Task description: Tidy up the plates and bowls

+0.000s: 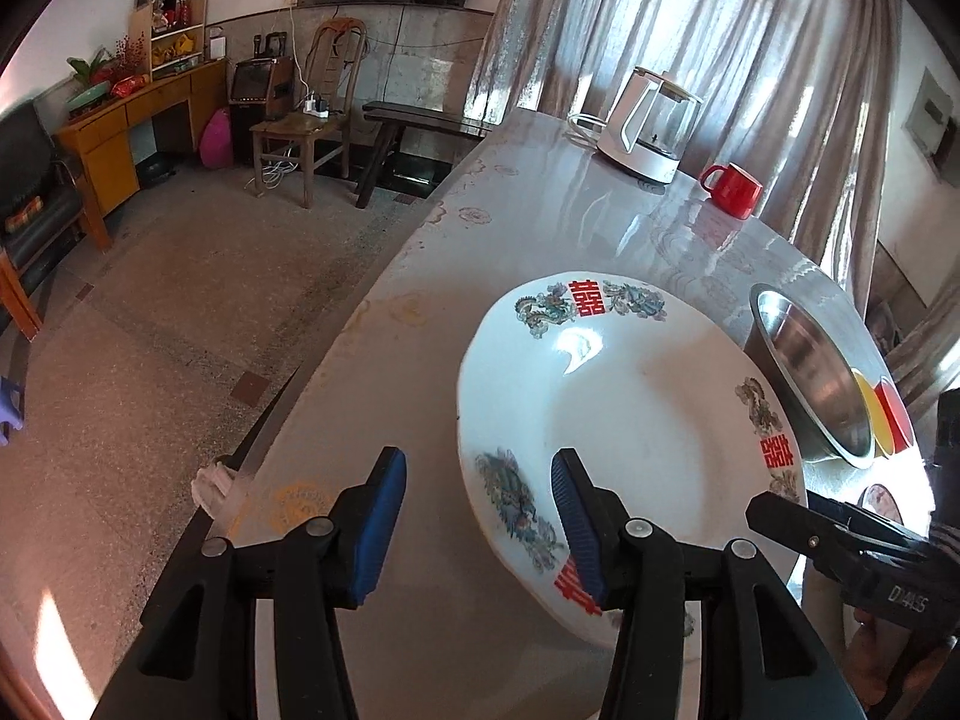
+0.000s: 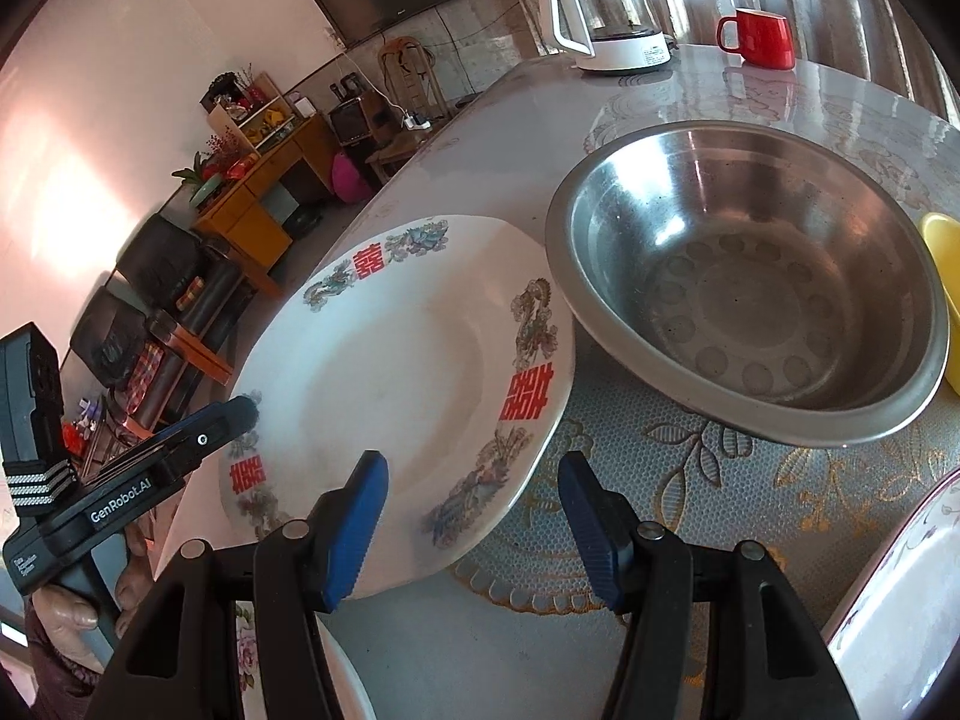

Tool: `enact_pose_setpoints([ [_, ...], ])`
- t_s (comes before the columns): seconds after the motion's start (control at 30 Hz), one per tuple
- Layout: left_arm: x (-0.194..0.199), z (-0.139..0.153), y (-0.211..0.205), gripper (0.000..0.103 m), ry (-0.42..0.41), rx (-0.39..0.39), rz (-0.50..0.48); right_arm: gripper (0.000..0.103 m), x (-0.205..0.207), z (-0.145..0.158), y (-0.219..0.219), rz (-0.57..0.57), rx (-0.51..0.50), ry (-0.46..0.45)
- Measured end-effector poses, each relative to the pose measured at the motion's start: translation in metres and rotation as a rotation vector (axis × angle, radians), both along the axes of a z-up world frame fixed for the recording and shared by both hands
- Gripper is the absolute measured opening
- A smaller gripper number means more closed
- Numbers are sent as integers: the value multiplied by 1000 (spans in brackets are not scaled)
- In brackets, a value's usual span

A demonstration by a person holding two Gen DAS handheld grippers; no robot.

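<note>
Your plate [image 2: 414,372] is off the table [image 1: 420,276] and tilted, its far rim touching or overlapping the rim of the steel bowl [image 2: 756,294], its near rim raised toward you. Your left gripper [image 1: 480,516] straddles one edge, one blue pad above the plate's face, the other outside the rim; the jaws stand part open, and I cannot tell whether the pads truly press on it. Your right gripper [image 2: 471,519] does likewise at the opposite edge: left pad over the plate, right pad clear of it above the patterned mat [image 2: 690,480], jaws about half open. From the right wrist view the left gripper's tip looks to be touching the rim near the red character. The risk, as I judge it, is a slip: glazed china on a loose or one-sided hold can slide out and drop onto the table or knock the bowl. Another plate [image 2: 900,588] lies close at lower right, and a yellow dish [image 2: 942,276] sits beyond the bowl, so a swing could clip either. Being round, the plate has no long axis; its face points up and tips away from you, toward the bowl.
</note>
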State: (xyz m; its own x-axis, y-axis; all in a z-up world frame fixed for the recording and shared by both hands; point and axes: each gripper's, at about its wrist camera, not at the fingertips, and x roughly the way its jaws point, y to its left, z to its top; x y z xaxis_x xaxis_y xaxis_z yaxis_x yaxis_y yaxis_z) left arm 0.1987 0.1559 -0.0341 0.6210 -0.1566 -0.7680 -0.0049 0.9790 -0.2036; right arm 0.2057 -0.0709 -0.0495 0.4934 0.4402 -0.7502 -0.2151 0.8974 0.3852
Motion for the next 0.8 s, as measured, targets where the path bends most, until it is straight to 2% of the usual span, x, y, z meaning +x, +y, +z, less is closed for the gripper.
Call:
enact_pose_setpoints([
  [0.17,22,0,-1,49,9,-4,-20,60,9,0,3,6,-7,-12],
  [0.3,36,1,-8,47,25,-11,-73,60,14,1,7,26,-15,-24],
  [0.6,53,-6,-17,45,68,31,-81,59,20,-2,13,27,-61,-51],
  [0.73,44,-7,-13,42,66,16,-95,45,19,-1,6,7,-73,-46],
  [0.8,40,-7,-14,42,67,17,-102,43,17,-1,3,9,-70,-43],
])
